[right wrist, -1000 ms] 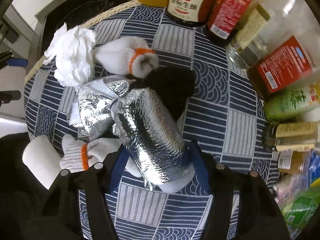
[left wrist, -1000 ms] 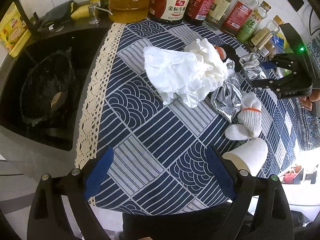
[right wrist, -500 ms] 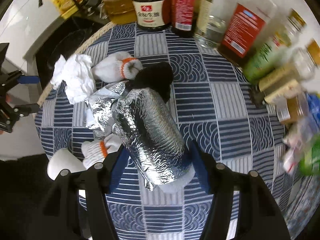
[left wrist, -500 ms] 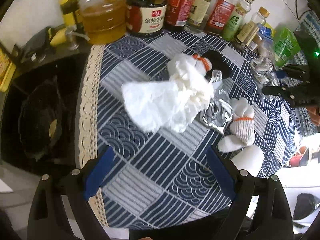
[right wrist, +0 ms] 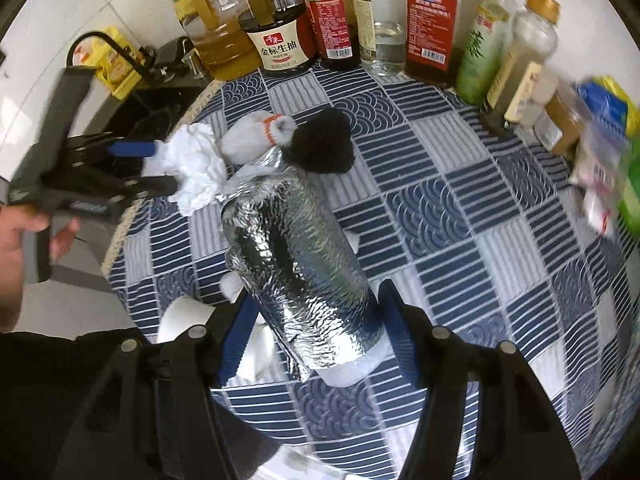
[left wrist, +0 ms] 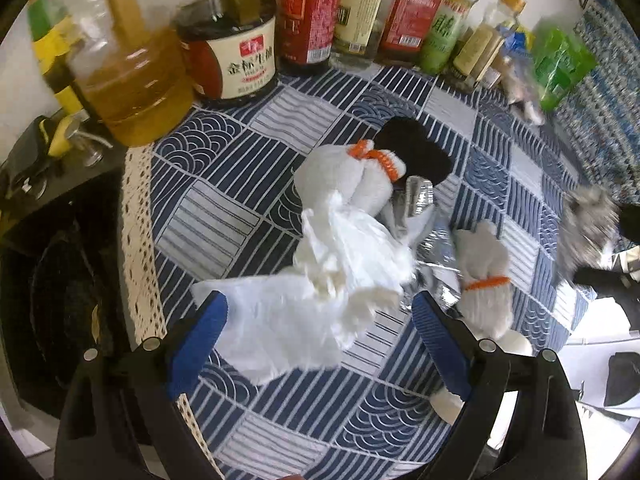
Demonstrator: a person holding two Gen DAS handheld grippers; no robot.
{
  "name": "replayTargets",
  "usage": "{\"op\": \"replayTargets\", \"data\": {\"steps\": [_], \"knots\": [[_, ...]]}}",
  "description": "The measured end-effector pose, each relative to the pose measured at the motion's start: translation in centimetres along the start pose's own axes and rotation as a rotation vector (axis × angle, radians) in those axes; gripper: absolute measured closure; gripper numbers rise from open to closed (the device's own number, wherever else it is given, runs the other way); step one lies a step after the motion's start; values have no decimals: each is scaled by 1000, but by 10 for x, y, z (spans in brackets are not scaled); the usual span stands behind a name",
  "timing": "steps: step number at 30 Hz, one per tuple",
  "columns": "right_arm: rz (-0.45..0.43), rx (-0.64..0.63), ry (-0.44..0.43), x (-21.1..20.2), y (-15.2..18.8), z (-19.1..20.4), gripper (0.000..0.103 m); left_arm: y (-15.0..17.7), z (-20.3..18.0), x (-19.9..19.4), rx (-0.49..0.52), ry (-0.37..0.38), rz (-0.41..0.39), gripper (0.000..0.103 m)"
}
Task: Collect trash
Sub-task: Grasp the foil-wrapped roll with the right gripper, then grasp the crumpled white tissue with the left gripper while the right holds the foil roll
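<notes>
My right gripper (right wrist: 316, 316) is shut on a silver foil pouch (right wrist: 296, 264) and holds it above the table. My left gripper (left wrist: 320, 320) is open, its fingers on either side of a crumpled white tissue (left wrist: 320, 292); it also shows in the right wrist view (right wrist: 196, 168), at the tissue. White gloves with orange cuffs (left wrist: 352, 180) (left wrist: 484, 280), a black cloth (left wrist: 416, 152) and crumpled silver foil (left wrist: 420, 204) lie around the tissue on the blue patterned tablecloth (left wrist: 224, 216).
A row of sauce and oil bottles (left wrist: 236, 56) (right wrist: 428, 28) stands along the back of the table. A dark sink (left wrist: 52, 292) with a black bag lies to the left. A white cup (right wrist: 180, 316) sits at the table's near edge. Green packets (left wrist: 560, 64) are at back right.
My left gripper has moved forward to the tissue, which now lies between its fingers. My right gripper has lifted and pulled back with the foil pouch still held.
</notes>
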State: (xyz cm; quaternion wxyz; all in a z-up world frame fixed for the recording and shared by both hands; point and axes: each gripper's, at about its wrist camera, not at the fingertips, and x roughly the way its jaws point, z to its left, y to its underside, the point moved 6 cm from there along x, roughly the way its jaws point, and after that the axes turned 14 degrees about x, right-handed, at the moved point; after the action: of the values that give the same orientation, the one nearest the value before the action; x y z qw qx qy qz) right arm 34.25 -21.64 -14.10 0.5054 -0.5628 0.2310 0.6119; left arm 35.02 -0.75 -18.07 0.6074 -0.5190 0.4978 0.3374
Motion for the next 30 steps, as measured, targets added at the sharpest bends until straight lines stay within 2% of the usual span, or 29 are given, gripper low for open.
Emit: {"op": "replayTargets", "data": {"steps": [3, 5, 8, 14, 25, 27, 30], "knots": [[-4, 41, -27, 0, 12, 2, 42, -4, 4, 11, 15, -14, 12, 14], [-1, 59, -36, 1, 18, 2, 42, -5, 4, 13, 15, 5, 15, 14], [7, 94, -46, 5, 27, 1, 42, -4, 1, 12, 42, 14, 13, 20], [13, 125, -54, 10, 33, -2, 42, 6, 0, 9, 72, 18, 25, 20], [36, 109, -63, 20, 33, 5, 42, 18, 12, 0, 62, 9, 28, 18], [39, 105, -64, 21, 34, 7, 42, 18, 13, -4, 52, 28, 11, 12], [45, 105, -68, 21, 35, 7, 42, 21, 10, -3, 87, 18, 23, 11]]}}
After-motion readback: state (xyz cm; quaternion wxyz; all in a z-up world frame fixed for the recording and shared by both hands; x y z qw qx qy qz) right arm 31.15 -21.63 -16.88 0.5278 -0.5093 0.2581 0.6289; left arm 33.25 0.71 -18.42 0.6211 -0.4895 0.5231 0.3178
